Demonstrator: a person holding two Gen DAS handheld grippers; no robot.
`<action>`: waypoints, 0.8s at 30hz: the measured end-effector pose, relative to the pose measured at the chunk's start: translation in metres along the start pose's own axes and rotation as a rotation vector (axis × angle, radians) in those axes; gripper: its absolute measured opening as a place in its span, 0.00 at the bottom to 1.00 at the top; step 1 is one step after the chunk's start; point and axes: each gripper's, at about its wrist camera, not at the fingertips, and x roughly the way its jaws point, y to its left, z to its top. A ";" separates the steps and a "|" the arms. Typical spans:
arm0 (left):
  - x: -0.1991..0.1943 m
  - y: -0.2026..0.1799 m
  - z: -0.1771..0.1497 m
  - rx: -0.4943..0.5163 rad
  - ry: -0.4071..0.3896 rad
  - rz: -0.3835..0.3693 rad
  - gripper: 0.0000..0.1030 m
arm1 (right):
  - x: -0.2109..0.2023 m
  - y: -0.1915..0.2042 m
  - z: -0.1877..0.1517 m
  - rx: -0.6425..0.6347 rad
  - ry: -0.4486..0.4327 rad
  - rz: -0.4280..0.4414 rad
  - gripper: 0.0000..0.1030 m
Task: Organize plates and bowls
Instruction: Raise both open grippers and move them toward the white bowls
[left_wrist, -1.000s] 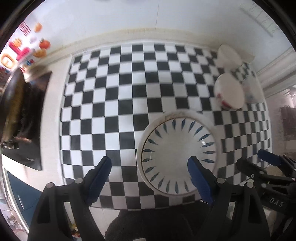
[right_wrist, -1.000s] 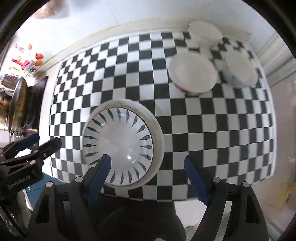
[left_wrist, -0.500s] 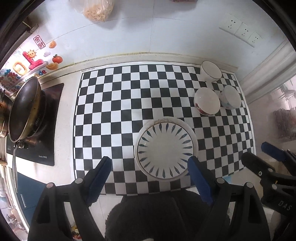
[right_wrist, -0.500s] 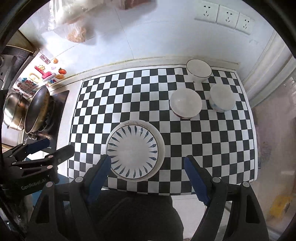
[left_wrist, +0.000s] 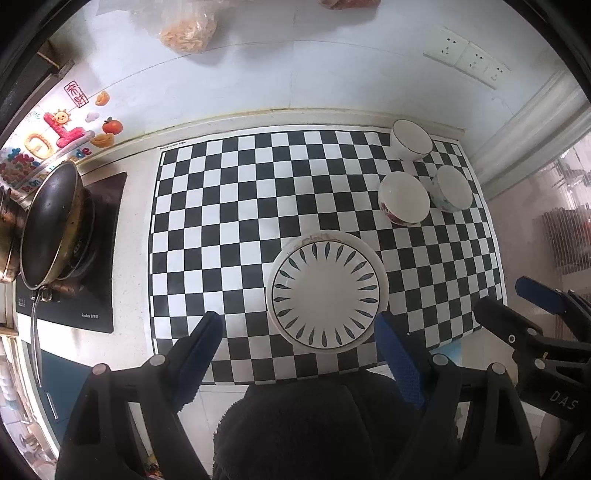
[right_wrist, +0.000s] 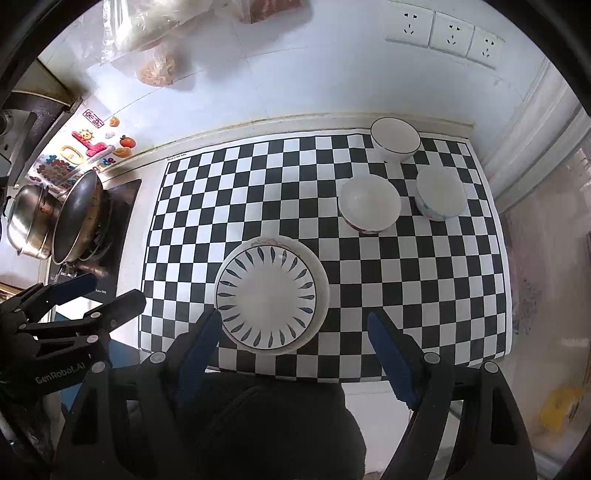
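Plates (left_wrist: 327, 293) sit stacked near the front edge of the checkered mat (left_wrist: 236, 221), the top one ringed with blue leaf marks and a larger plate's rim showing beneath it. Beyond the plates toward the wall, three bowls (left_wrist: 403, 198) stand apart from one another, none nested. A second ago both cameras hung close over the plates; now they have pulled back and the whole bench (left_wrist: 135, 350) shows, so I judge the stack finished and the bowls next. The left tool (left_wrist: 303, 350) is wide open and holds nothing, and the right tool (right_wrist: 295, 349) likewise gapes empty. Left of the plates, a wok (left_wrist: 51, 229) sits on the stove.
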 end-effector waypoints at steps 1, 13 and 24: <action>0.001 0.000 0.001 0.004 -0.004 0.001 0.82 | 0.001 -0.001 0.001 0.006 0.000 0.001 0.81; 0.029 -0.026 0.049 0.100 -0.158 -0.046 0.82 | 0.018 -0.044 0.027 0.125 -0.194 -0.063 0.81; 0.138 -0.080 0.137 0.103 -0.088 -0.085 0.80 | 0.139 -0.169 0.076 0.320 -0.053 -0.008 0.81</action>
